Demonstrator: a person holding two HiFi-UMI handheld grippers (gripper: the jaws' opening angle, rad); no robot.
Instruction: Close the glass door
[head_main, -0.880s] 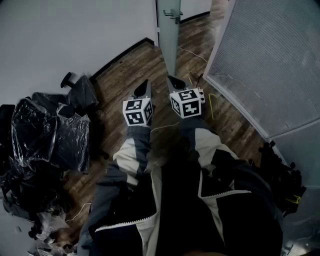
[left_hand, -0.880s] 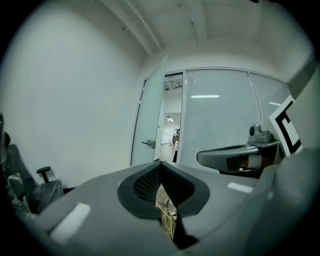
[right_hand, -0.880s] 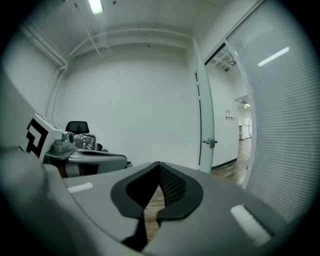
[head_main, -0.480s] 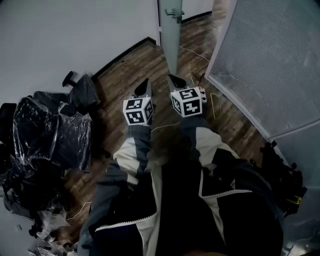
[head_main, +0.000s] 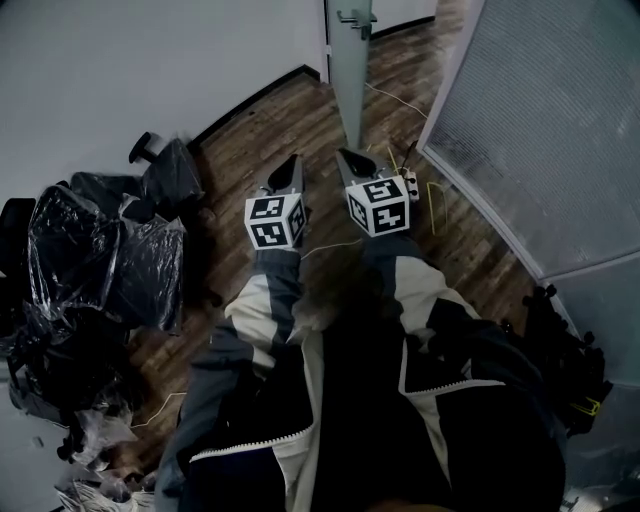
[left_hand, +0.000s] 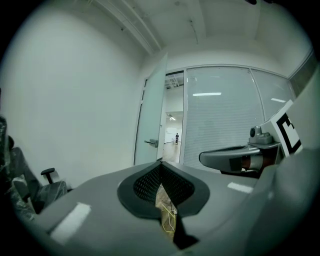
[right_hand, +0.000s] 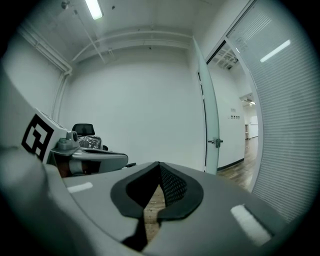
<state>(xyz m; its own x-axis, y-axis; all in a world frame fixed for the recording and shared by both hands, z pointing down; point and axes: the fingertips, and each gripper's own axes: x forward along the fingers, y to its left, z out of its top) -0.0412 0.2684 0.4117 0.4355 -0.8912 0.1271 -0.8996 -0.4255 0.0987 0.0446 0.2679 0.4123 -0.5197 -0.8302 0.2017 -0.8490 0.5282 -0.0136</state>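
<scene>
A wood floor (head_main: 250, 140) lies between a white wall (head_main: 120, 70) on the left and a frosted partition (head_main: 540, 110) on the right. The glass door (head_main: 348, 70) stands open at the floor's far edge. It is edge-on in the head view, with its handle (head_main: 357, 18) near the top of the frame.

Both grippers are held side by side over the floor, near the door and touching nothing. The left gripper (head_main: 292, 160) has its jaws together at the tips with nothing between them. The right gripper (head_main: 343, 155) also has its jaws together and empty.

Only the head view shows the plastic-wrapped chairs (head_main: 100, 270) heaped along the floor's left edge. It also shows a yellow cable (head_main: 432, 205) lying near the partition and the person's sleeves (head_main: 270, 300) behind the marker cubes.

Only the left gripper view looks through the gap between door and partition. It shows a lit corridor (left_hand: 172, 125) with a small distant person (left_hand: 177, 137).

The right gripper view shows the door's broad face against the wall and a ceiling lamp (right_hand: 94, 9). It also shows one chair's headrest (right_hand: 83, 129) above the left gripper.
</scene>
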